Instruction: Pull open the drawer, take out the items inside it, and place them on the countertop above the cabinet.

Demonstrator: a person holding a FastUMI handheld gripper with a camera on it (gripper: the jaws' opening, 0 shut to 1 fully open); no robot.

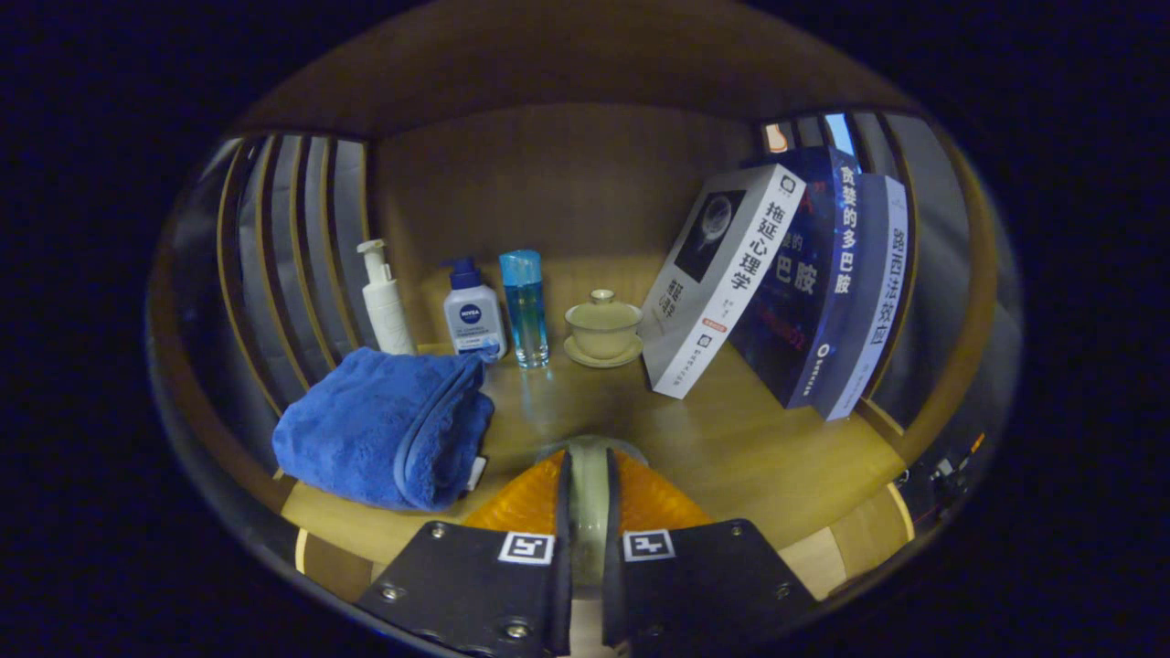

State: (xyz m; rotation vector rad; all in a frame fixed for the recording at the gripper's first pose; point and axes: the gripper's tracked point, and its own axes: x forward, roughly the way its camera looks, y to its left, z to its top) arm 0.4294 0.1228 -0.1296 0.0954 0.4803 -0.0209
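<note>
The tongs [585, 512] pinch a pale rim narrowly, above the wooden countertop [731, 439]; beyond them stand a lidded cup [603, 327], bottles [523, 306] and books [786, 274].

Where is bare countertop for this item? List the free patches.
The fingers are shut on a pale item. Widest bare countertop: just ahead of them, between blue towel and leaning books, short of the lidded cup. A smaller patch lies before the books. Crowded: the bottles behind.
</note>
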